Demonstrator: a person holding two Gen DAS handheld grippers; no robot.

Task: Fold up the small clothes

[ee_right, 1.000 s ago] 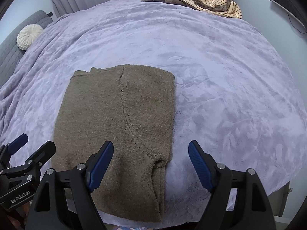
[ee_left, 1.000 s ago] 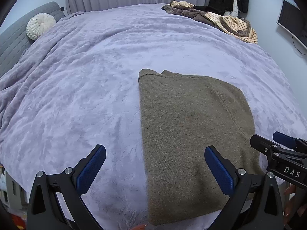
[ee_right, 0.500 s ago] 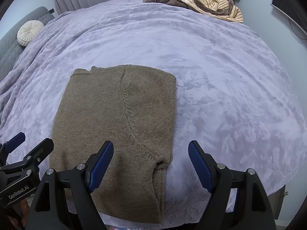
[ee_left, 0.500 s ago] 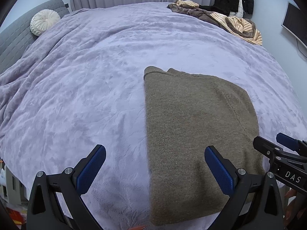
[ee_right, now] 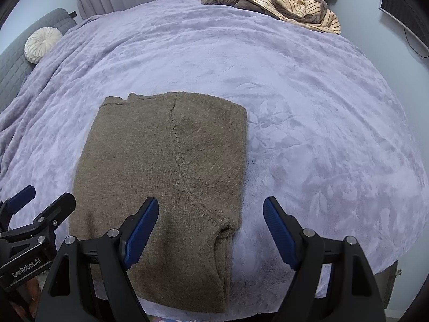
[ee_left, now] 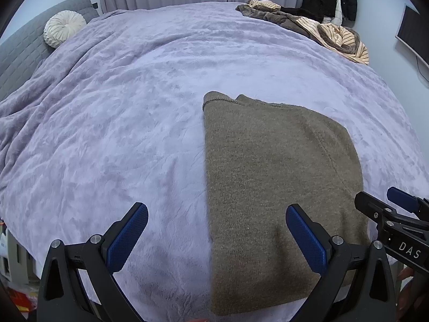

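Observation:
An olive-brown knit sweater point(ee_left: 278, 187) point(ee_right: 166, 177) lies folded into a flat rectangle near the front edge of the lilac bedspread point(ee_left: 134, 112) point(ee_right: 308, 112). My left gripper point(ee_left: 217, 214) hovers open above its left edge, nothing between the blue pads. My right gripper point(ee_right: 210, 209) hangs open above the sweater's near right part, where a folded sleeve seam curves down. Each gripper shows at the side of the other's view: the right gripper point(ee_left: 388, 209) and the left gripper point(ee_right: 40, 201).
A heap of striped and brown clothes point(ee_left: 321, 30) point(ee_right: 281, 6) lies at the far right of the bed. A round white cushion point(ee_left: 64, 28) point(ee_right: 41, 44) rests against the grey headboard at the far left. Curtains hang behind; a dark screen point(ee_left: 413, 35) is on the right wall.
Both views have tilted up very slightly, so the sweater sits a touch lower and the far wall shows more. Both grippers stay open and the sweater has not moved.

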